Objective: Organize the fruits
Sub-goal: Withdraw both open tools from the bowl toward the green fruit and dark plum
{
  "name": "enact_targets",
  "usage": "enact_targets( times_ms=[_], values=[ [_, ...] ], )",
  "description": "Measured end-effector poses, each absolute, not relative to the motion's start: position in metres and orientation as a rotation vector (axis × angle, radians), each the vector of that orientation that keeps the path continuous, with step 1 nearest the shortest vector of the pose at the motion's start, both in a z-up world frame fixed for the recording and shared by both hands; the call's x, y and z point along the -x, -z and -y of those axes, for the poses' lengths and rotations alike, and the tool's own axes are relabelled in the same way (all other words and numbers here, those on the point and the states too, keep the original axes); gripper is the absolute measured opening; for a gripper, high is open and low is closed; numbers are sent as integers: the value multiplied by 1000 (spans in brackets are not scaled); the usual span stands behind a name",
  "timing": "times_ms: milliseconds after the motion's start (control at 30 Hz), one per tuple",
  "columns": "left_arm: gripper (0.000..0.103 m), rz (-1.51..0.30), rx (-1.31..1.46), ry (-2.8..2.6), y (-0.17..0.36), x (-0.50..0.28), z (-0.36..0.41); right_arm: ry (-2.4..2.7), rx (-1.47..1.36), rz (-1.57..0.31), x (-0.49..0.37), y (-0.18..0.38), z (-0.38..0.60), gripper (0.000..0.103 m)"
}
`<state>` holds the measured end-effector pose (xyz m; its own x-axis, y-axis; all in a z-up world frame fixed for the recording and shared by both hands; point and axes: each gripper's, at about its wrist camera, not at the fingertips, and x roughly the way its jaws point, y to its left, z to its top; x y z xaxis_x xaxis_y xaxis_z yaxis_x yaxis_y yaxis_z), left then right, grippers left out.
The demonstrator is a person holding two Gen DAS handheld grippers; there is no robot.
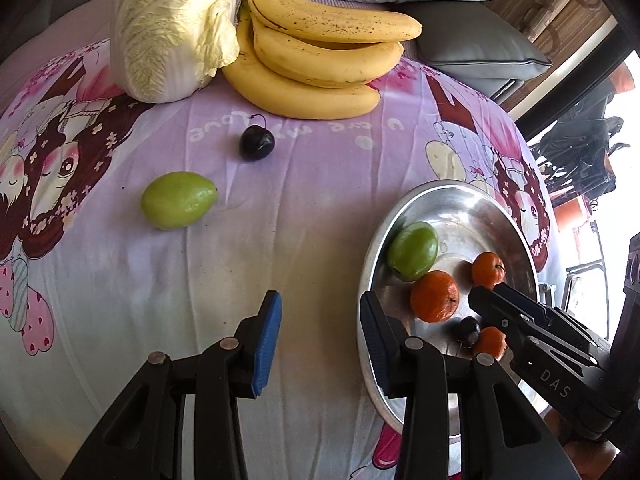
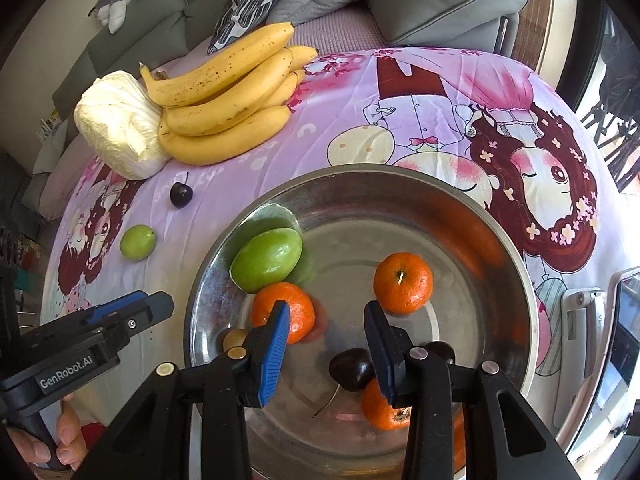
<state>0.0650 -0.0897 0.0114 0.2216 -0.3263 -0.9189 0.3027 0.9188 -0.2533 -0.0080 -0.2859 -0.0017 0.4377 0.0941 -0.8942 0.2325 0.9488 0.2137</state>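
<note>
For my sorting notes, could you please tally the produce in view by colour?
Orange: 3 – first, second, third
Green: 2 – in bowl, on cloth
Dark: 2 – in bowl, on cloth
Yellow: 1 banana bunch
Pale: 1 cabbage
Total: 9

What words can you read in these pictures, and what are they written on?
"GenRobot.AI": on the left gripper body, seen from the right wrist.
"DAS": on the right gripper body, seen from the left wrist.
"u are my love": upside down on the tablecloth, partly hidden; reading uncertain.
Lettering on the device at the right edge: too blurred.
</note>
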Motion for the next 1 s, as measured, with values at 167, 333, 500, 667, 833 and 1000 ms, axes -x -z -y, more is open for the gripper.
enact_targets(
  times_ms=[167,333,500,667,833,1000],
  values=[
    [42,-1282,12,423,-7,-65,84,78,-311,-1138,9,4,277,42],
    [57,-1273,-20,403,-6,-65,83,82,-298,-1146,9,5,273,63],
    [73,-1248,-30,389,-9,-66,80,85,-281,-1142,9,4,270,71],
    [83,-1227,-25,366,-10,-70,72,86,-268,-1132,8,2,268,82],
    [90,-1199,-24,327,-10,-72,61,82,-257,-1129,5,3,263,94],
    [93,-1177,-6,293,-10,-76,46,75,-241,-1124,1,2,257,102]
  ],
)
